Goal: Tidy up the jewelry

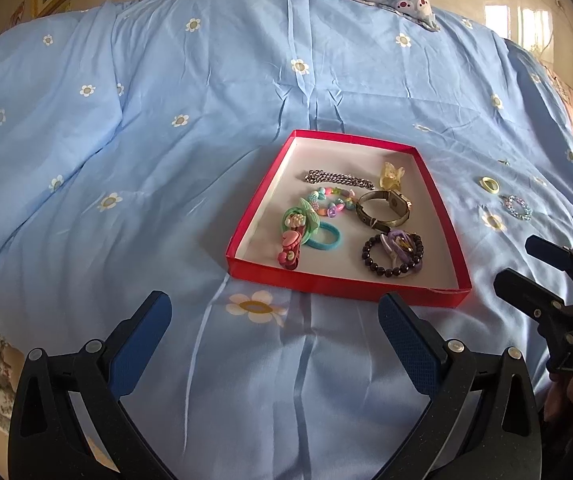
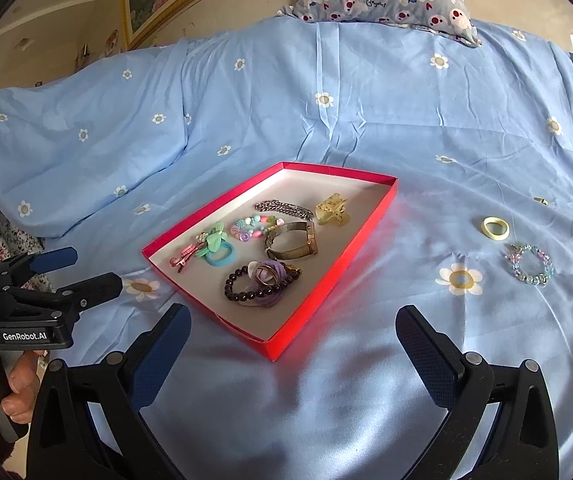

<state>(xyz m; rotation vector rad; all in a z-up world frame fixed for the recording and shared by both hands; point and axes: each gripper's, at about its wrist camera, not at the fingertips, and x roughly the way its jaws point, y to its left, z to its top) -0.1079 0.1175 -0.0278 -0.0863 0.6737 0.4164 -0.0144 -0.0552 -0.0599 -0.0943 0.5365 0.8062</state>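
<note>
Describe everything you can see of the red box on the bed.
The red box is a shallow open tray, apparently cardboard, red outside and white inside. It lies flat on the blue flowered bedsheet, lidless. Inside lie a watch, a silver chain, a dark bead bracelet, hair ties and clips. Neither gripper touches it.

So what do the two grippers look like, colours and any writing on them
Both are alike: black plastic frames with triangular cut-outs and silver rivets, each with two fingers faced in dark blue textured pads. The left gripper carries white "GenRobot.AI" lettering on its black base, seen from the right wrist. The right gripper shows partly legible embossed letters from the left wrist. No cables or sleeves visible.
</note>
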